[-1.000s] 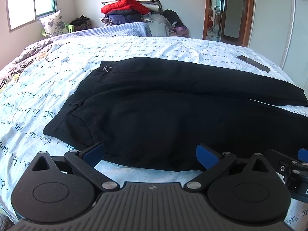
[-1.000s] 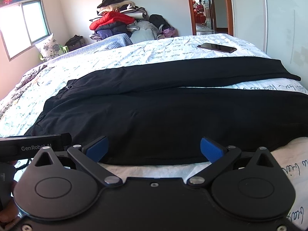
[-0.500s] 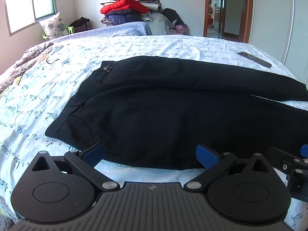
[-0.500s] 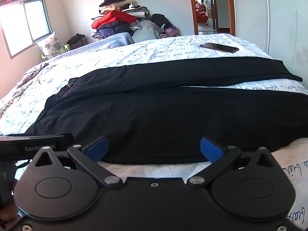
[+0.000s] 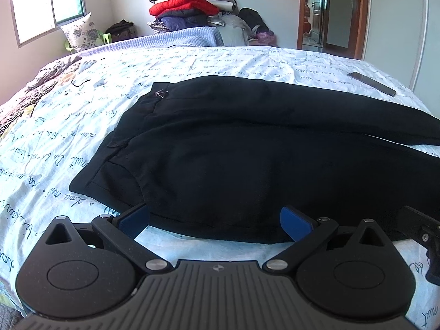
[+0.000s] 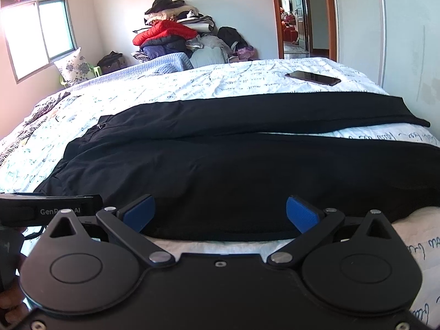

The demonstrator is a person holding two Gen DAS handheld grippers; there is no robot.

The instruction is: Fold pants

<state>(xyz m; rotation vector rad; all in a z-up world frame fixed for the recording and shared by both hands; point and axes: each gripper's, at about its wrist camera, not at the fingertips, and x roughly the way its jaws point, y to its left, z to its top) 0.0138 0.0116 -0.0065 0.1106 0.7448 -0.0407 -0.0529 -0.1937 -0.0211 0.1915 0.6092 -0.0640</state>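
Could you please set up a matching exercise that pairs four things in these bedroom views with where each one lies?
Things:
1. black pants
2. phone
3. red jacket
4. floral pillow

Places:
A. under the window
B. in the clothes pile by the far wall
C. spread across the bed, nearest the grippers
D. on the sheet beyond the pants, towards the door

Pairs: 1-C, 2-D, 3-B, 4-A
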